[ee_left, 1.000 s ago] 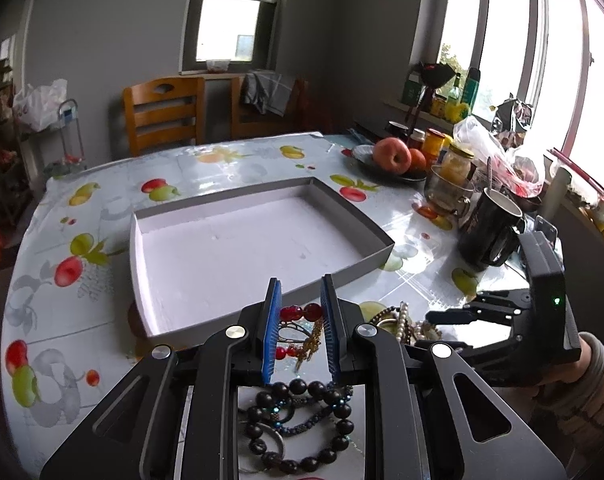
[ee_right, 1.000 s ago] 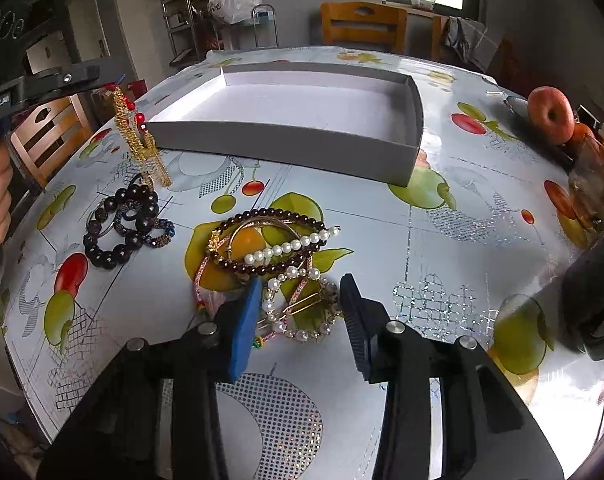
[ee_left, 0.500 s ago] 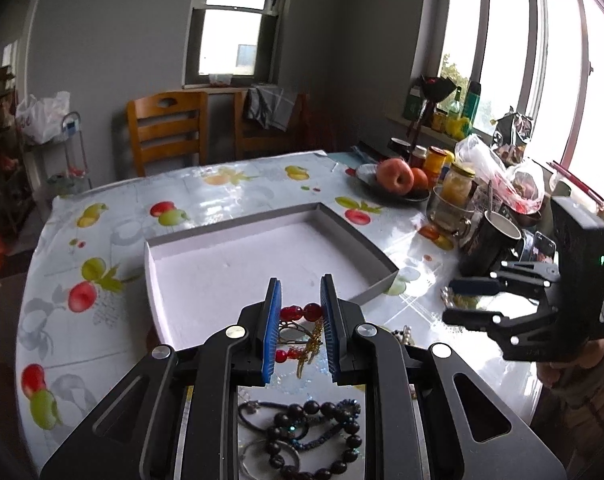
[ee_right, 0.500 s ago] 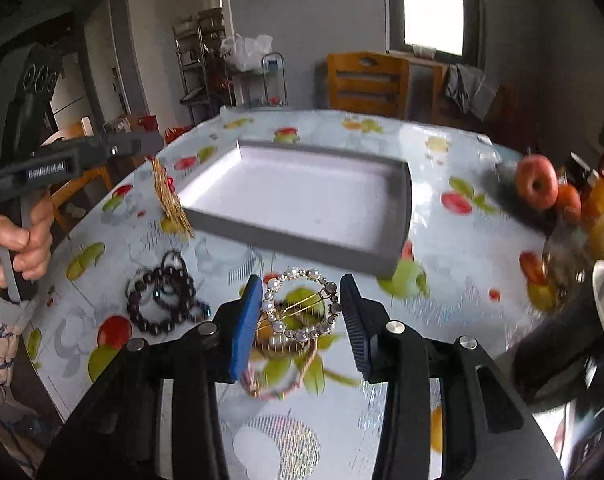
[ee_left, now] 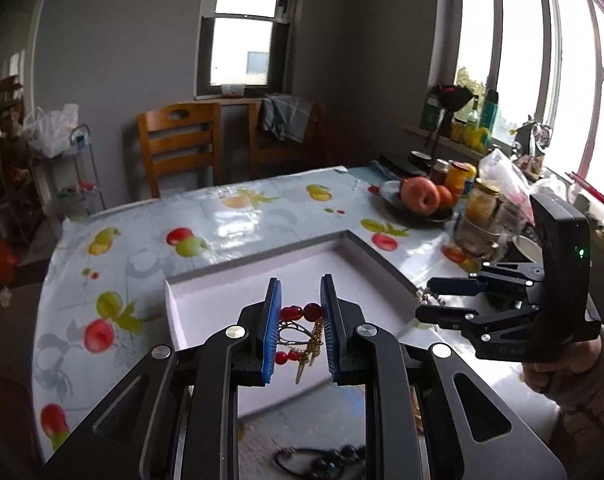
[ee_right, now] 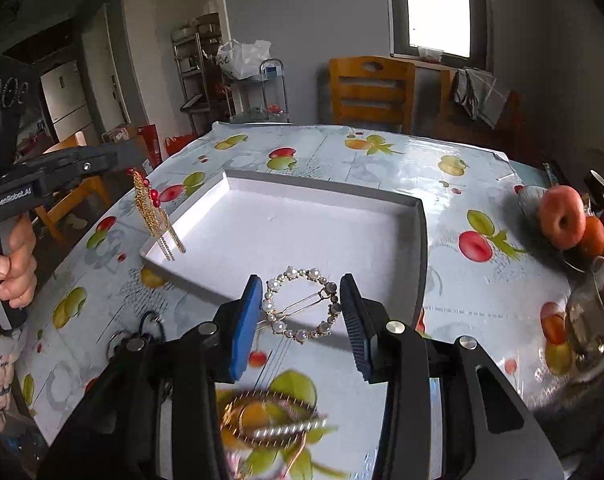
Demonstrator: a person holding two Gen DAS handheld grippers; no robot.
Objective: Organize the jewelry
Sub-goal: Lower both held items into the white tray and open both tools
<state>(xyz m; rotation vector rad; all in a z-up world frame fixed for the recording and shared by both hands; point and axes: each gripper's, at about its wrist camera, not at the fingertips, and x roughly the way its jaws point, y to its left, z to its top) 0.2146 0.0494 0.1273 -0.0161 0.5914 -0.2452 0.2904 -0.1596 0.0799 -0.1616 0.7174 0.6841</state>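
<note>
My left gripper (ee_left: 301, 326) is shut on a gold tassel ornament with red beads (ee_left: 300, 330), held in the air over the near edge of the grey tray with a white floor (ee_left: 386, 268). In the right wrist view that ornament (ee_right: 154, 216) dangles above the tray's left corner (ee_right: 154, 254). My right gripper (ee_right: 300, 312) is shut on a round pearl hair clip (ee_right: 300, 306), lifted above the tray's near wall. The right gripper (ee_left: 438, 300) also shows at the right of the left wrist view, with the clip's edge between its fingers.
Beaded bracelets (ee_right: 270, 420) and dark bead bands (ee_left: 326, 460) lie on the fruit-print tablecloth near me. A plate of apples (ee_left: 422, 196), jars (ee_left: 480, 204) and a glass (ee_right: 594, 316) crowd the table's right side. Wooden chairs (ee_left: 178, 144) stand behind.
Both grippers rose off the table and moved toward the tray, each carrying its piece. The pile of jewelry dropped to the bottom of both views.
</note>
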